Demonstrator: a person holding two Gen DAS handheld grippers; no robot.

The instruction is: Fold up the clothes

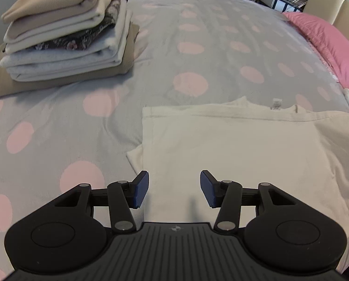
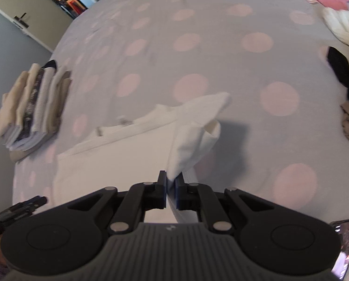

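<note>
The right tool [image 2: 171,181] pinches a lifted side flap of the white shirt [image 1: 233,145] lying flat on the bed [image 1: 81,121], so carry it slowly across while the spread-apart left tool [image 1: 174,187] waits above.

The left hand-held gripper [image 1: 174,188] hovers with jaws spread wide; the right hand-held gripper [image 2: 171,188] is clamped tight.

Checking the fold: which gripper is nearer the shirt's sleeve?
Right. The right gripper is shut on the sleeve, lifting it; the left gripper hovers open over the shirt's body.
</note>
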